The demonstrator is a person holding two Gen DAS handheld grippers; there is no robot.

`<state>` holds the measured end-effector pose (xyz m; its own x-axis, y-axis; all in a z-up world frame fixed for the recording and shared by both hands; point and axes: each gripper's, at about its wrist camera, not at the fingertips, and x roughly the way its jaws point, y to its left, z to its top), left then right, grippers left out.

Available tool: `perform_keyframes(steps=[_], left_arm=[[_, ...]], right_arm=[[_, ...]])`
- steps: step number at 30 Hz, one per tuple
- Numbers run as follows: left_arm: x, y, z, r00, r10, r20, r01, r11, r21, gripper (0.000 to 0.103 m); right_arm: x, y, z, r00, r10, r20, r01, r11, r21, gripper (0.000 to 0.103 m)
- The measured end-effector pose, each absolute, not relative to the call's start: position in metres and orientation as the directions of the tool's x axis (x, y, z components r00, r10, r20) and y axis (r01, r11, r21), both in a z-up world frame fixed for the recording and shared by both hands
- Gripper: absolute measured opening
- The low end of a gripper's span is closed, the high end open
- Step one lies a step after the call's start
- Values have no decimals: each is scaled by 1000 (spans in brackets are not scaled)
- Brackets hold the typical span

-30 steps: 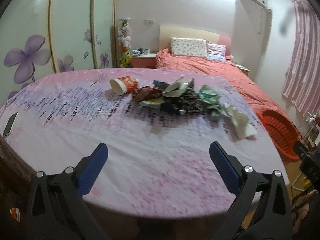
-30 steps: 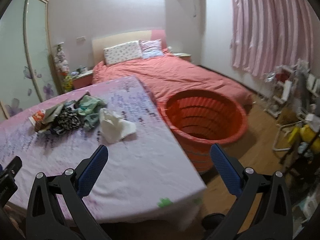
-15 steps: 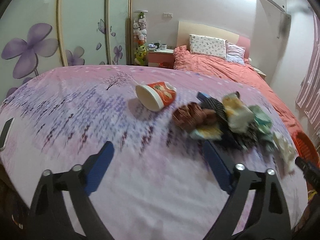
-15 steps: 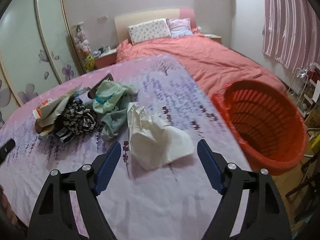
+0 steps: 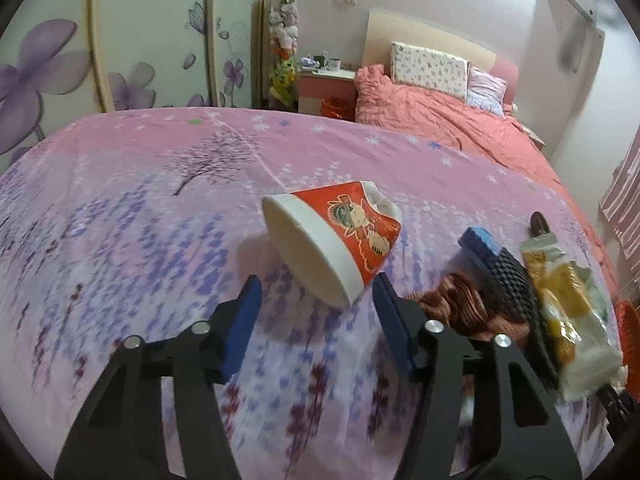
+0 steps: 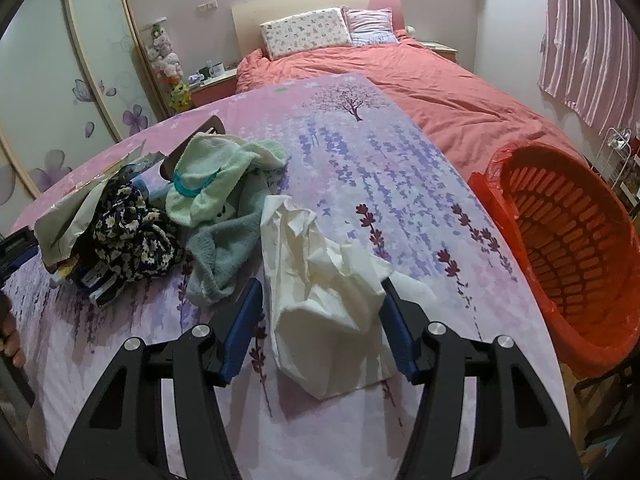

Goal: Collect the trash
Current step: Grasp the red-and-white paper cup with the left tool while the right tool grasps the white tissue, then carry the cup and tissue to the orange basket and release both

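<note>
A red-and-white paper cup [image 5: 340, 236] lies on its side on the lavender-print tablecloth [image 5: 120, 220]. My left gripper [image 5: 318, 308] is just in front of it, jaws closing, with the cup's lower rim between the blue fingertips; the pads are not pressing on it. In the right wrist view a crumpled white paper bag [image 6: 320, 292] lies between the fingers of my right gripper [image 6: 320, 320], whose jaws are also closing; the right pad is at the paper's edge, without a clear squeeze.
Right of the cup sits a heap: brown cloth [image 5: 452, 304], black mesh [image 5: 508, 280], a yellow snack wrapper [image 5: 560, 312]. A green towel [image 6: 216, 184] and a floral cloth [image 6: 132, 236] lie left of the paper. An orange basket [image 6: 568, 248] stands beside the table's right edge.
Both grippers moved forward and down over the table while their jaws narrowed. The left one swung to the cup; the right one came up around the white paper.
</note>
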<state>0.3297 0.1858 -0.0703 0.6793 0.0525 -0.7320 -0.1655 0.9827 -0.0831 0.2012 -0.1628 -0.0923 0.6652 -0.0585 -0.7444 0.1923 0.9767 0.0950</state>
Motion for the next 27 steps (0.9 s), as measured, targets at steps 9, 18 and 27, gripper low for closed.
perform_keyframes(steps=[9, 18, 27], left_arm=[[362, 180, -74, 706, -17, -708, -96, 988, -120, 28], [365, 177, -72, 727, -57, -684, -58, 988, -143, 4], [324, 176, -45, 764, -79, -640, -25, 988, -152, 4]], right_arm=[[206, -164, -93, 663, -33, -748, 171, 979, 109, 40], [202, -170, -91, 672, -7, -741, 154, 980, 130, 36], [187, -173, -70, 708, -3, -706, 145, 979, 142, 36]])
